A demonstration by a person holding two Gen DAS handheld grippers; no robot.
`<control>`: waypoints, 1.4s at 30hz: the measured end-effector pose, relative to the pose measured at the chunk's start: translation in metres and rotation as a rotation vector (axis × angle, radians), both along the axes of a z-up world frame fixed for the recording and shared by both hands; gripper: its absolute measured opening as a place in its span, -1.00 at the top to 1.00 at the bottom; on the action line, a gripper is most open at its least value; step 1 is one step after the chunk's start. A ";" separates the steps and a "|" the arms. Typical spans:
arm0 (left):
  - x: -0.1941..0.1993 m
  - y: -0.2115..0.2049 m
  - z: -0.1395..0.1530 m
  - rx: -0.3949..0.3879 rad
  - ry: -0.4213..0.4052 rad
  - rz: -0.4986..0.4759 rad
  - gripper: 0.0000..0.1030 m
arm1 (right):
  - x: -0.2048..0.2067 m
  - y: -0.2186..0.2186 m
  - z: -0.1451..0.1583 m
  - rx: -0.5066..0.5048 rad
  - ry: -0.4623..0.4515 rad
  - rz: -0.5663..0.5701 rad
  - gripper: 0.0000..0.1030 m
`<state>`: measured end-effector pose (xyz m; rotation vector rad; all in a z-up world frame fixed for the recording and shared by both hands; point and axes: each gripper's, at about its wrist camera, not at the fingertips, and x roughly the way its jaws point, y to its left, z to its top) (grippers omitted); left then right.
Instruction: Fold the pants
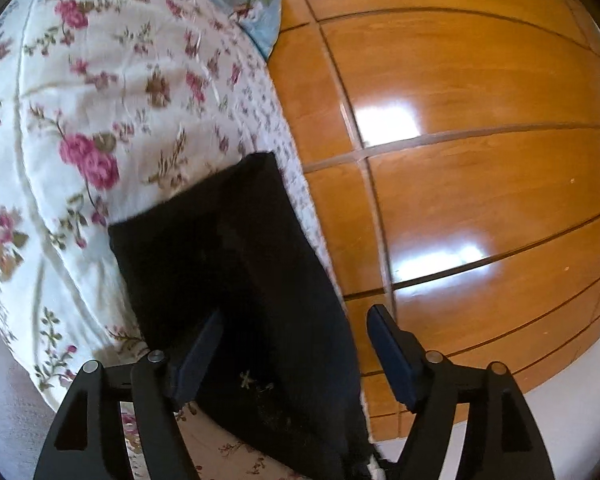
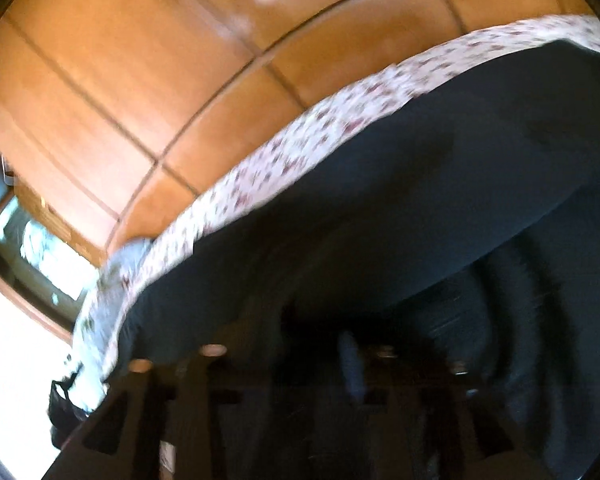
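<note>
The black pants [image 1: 236, 272] lie folded on a floral bedspread [image 1: 92, 120] along the bed's right edge. My left gripper [image 1: 296, 344] is open just above the near end of the pants, its left finger [image 1: 200, 356] over the cloth and its right finger [image 1: 392, 356] out past the bed edge. In the right wrist view the pants [image 2: 400, 208] fill most of the frame, dark and blurred. My right gripper [image 2: 300, 364] is low against the cloth; its fingers are lost in blur and shadow, so its state is unclear.
A glossy wooden wardrobe [image 1: 460, 140] stands close along the bed's right side and shows in the right wrist view [image 2: 120, 80] too. A blue floral pillow [image 1: 256, 4] lies at the far end of the bed. A window [image 2: 32, 248] is at the left.
</note>
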<state>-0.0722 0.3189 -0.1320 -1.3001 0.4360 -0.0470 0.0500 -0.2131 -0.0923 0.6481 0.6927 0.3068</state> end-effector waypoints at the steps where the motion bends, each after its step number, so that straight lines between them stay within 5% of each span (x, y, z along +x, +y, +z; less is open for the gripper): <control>1: 0.004 -0.003 0.001 0.010 0.005 -0.004 -0.44 | -0.001 -0.010 0.002 0.009 -0.002 -0.033 -0.05; 8: 0.026 -0.019 0.010 0.121 0.043 -0.011 -0.38 | -0.001 -0.086 -0.004 0.129 0.025 -0.242 -0.05; 16: 0.038 -0.026 0.013 0.196 0.094 0.013 -0.23 | 0.017 -0.137 -0.005 0.226 0.029 -0.334 -0.01; 17: 0.041 -0.027 0.014 0.219 0.111 0.012 -0.14 | 0.021 -0.140 -0.002 0.217 0.025 -0.338 -0.01; 19: 0.042 -0.027 0.012 0.244 0.145 0.010 0.46 | 0.030 -0.149 -0.001 0.184 0.033 -0.340 0.08; 22: 0.048 -0.023 0.008 0.252 0.189 0.008 0.82 | 0.047 -0.153 0.001 0.127 0.064 -0.332 0.59; 24: 0.051 -0.019 0.008 0.236 0.185 -0.001 0.87 | 0.056 -0.158 0.010 0.051 0.074 -0.327 0.76; 33: 0.037 0.002 0.058 0.278 0.057 0.008 0.88 | 0.016 -0.139 0.098 -0.198 -0.133 -0.237 0.76; 42: 0.011 0.017 0.020 0.272 0.192 0.007 0.88 | -0.051 -0.125 0.043 -0.264 -0.031 -0.199 0.76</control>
